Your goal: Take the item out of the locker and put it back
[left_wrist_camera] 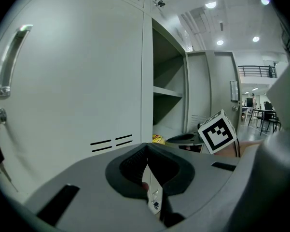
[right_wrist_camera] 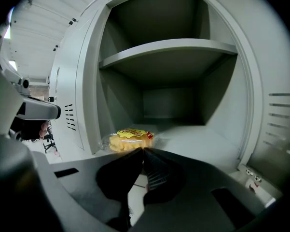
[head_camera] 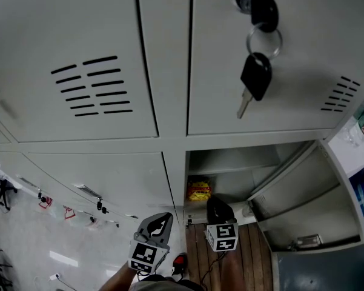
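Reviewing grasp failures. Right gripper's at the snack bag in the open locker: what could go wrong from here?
1. The right gripper is shut, tips at the near edge of the yellow snack bag; if it pinches only wrapper film, the bag may slip free on the pull.
2. The bag lies at the front of the locker floor; a bump could knock it over the lip.

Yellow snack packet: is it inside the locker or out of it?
Inside. The snack packet lies on the open locker's floor, near its front edge, below the shelf.
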Motion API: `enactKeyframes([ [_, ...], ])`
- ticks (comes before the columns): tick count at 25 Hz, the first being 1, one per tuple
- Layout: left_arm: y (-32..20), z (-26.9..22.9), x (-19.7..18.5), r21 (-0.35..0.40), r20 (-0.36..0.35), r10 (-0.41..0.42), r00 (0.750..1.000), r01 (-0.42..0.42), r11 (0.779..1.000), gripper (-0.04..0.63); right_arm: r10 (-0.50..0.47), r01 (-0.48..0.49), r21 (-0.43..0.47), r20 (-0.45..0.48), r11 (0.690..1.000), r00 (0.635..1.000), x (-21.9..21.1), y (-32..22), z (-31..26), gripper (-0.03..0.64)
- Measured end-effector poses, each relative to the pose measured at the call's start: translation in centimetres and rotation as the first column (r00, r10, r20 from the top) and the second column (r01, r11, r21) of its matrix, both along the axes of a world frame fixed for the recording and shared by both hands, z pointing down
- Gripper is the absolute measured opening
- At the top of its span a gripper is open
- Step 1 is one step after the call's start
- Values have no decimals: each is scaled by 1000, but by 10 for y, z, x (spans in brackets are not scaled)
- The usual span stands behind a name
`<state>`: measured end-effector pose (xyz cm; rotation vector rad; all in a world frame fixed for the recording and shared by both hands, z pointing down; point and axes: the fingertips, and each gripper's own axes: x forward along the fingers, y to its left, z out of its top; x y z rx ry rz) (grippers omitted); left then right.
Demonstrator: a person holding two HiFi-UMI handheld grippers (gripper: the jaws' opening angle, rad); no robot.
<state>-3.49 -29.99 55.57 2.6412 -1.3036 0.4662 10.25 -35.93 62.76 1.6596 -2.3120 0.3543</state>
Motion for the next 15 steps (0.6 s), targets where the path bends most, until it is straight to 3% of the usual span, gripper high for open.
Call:
enactKeyframes([
  [15,4,-20,2,31,-32,11,999,-10,999,23,60,-61,79,14,995,998,15,11,-37,17],
])
